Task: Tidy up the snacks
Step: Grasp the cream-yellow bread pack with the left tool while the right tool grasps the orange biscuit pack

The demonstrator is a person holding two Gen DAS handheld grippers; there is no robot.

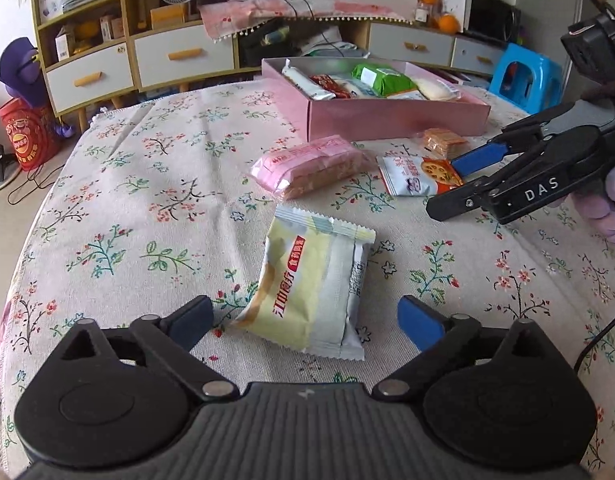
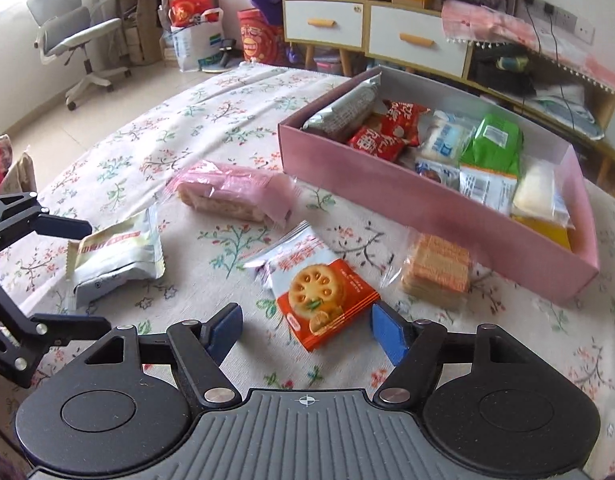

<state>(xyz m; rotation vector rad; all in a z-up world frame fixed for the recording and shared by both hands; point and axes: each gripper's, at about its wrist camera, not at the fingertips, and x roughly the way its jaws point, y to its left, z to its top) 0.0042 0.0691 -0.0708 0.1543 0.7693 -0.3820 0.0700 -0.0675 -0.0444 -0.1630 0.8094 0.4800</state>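
Note:
A pink box [image 1: 395, 118] [image 2: 427, 204] holds several snack packs. On the floral cloth lie a yellow-white packet [image 1: 315, 284] [image 2: 115, 256], a pink wafer pack [image 1: 311, 166] [image 2: 235, 194], an orange-white cookie packet [image 1: 419, 174] [image 2: 323, 300] and a clear cracker pack [image 1: 443, 142] [image 2: 435, 270]. My left gripper [image 1: 303, 322] [image 2: 85, 276] is open, its fingers on either side of the near end of the yellow-white packet. My right gripper [image 2: 307, 330] [image 1: 443, 186] is open, its fingers flanking the near end of the cookie packet.
The round table's edge [image 1: 47, 184] curves away on the left. Drawers and shelves [image 1: 91, 76] stand behind, a blue stool [image 1: 527, 76] at the right, an office chair [image 2: 75, 36] and bags on the floor beyond the table.

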